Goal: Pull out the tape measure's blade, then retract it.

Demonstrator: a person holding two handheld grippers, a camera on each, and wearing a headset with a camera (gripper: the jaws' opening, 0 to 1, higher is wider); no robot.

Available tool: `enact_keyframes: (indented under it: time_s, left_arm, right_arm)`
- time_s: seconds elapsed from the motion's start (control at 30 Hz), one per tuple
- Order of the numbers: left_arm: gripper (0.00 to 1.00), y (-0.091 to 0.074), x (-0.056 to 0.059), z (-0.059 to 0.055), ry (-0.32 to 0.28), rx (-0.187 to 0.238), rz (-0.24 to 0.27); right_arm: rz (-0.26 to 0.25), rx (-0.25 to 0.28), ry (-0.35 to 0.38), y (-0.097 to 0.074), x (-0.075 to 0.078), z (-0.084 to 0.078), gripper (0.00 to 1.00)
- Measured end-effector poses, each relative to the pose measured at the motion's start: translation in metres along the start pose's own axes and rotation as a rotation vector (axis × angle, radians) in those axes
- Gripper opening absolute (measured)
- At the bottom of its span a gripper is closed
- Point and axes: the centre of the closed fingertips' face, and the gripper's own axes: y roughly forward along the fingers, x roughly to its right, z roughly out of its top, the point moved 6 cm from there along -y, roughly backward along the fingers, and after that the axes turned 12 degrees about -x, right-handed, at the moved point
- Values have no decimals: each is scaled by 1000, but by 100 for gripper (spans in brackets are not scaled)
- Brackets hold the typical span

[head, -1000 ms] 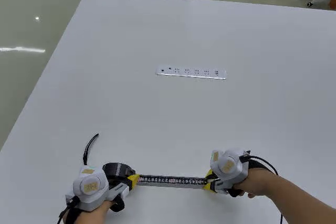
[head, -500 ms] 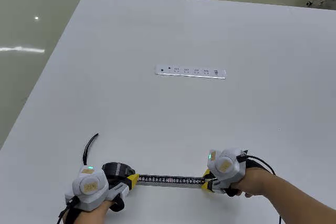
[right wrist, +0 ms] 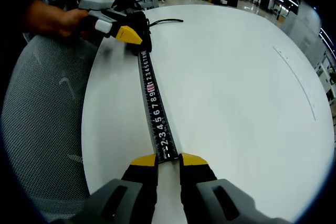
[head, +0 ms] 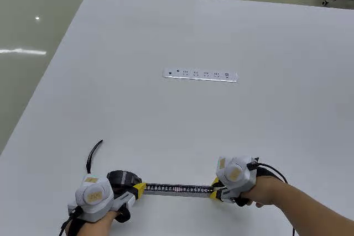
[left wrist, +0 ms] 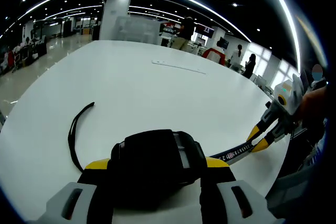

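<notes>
The black, rounded tape measure case (left wrist: 155, 158) is found near the front edge of the white table (head: 166, 37). It is clamped between the yellow-tipped jaws of the left gripper (head: 135, 190), which are spread to the case's width and pressed against its two sides. A thin black wrist strap (left wrist: 73, 135) is attached to the case and lies curved on the table beside it. The dark blade (right wrist: 155, 108), printed with pale numerals, is drawn out of the case and lies flat along the table, roughly parallel to the front edge. Its free end is pinched between the yellow tips of the right gripper (right wrist: 168, 159), whose jaws are set narrow, with only the blade's end between them. The two grippers are noted well apart, joined by the straight run of blade, with a hand behind each. A long white power strip (head: 200, 74) is recorded at mid-table, well apart from the work. In the right gripper view a grey mesh chair back (right wrist: 47, 119) is seen beyond the table edge.
</notes>
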Motion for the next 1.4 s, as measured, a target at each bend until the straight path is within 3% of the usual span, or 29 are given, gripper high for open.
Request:
enact_keyframes:
  time_s: [1.4]
  left_arm:
    - [63, -1, 1, 0, -1, 0, -1]
  right_arm:
    - [0, 22, -9, 7, -5, 19, 14]
